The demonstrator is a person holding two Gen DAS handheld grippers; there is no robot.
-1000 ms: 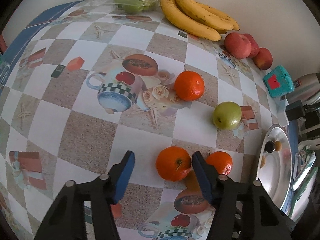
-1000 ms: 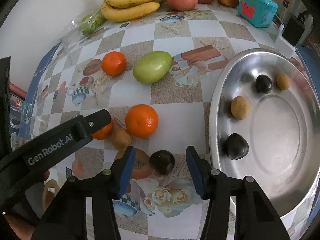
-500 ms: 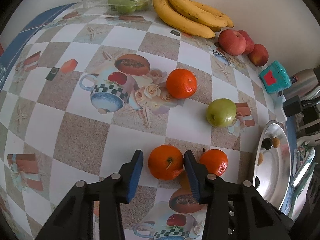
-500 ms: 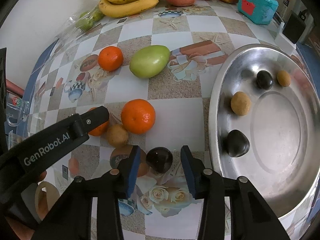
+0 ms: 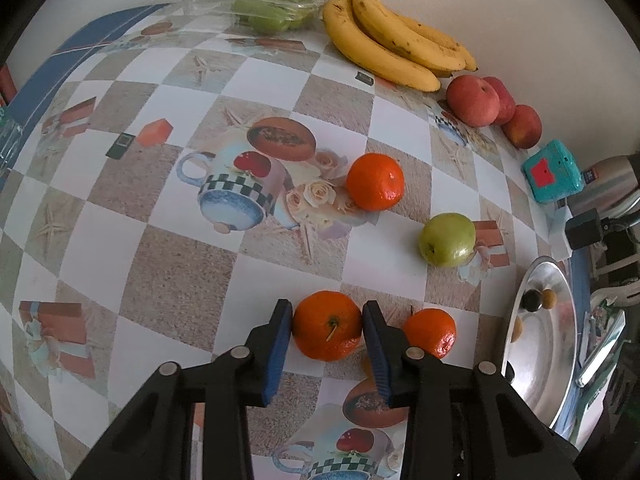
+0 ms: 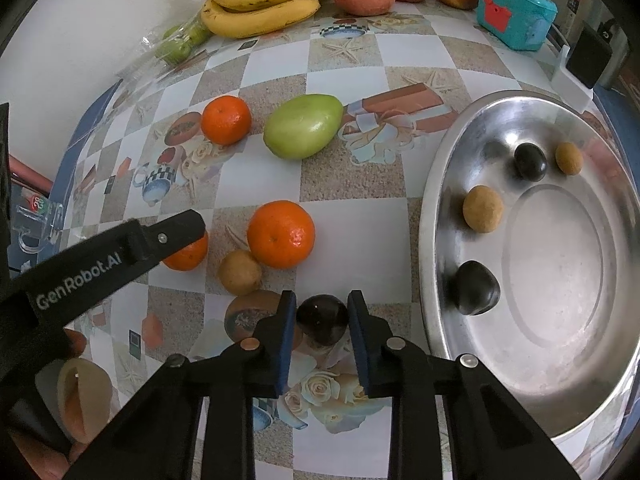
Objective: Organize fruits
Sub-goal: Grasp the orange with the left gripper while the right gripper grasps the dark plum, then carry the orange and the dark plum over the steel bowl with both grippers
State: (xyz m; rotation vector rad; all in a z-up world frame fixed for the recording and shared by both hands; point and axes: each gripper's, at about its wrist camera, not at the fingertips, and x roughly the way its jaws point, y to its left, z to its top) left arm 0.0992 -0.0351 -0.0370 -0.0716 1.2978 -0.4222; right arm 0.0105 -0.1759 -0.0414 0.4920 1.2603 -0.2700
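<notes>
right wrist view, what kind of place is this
Probably a home kitchen or dining table: a printed checkered tablecloth, loose fruit such as bananas, and a steel tray beside a metal flask.

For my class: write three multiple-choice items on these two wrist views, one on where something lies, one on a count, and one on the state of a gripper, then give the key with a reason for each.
1. Where do the bananas lie?
A. against the back wall
B. in the metal tray
C. between the left gripper's jaws

2. How many fruits lie in the metal tray?
A. two
B. four
C. six

3. What is the right gripper doing?
A. hanging wide open over the tray
B. closed around a dark fruit
C. holding a banana

Key: 1 A, the bunch sits at the table's far edge by the wall. 2 B, two dark and two tan fruits show inside. 3 B, both jaws press the sides of the dark fruit on the table.
</notes>
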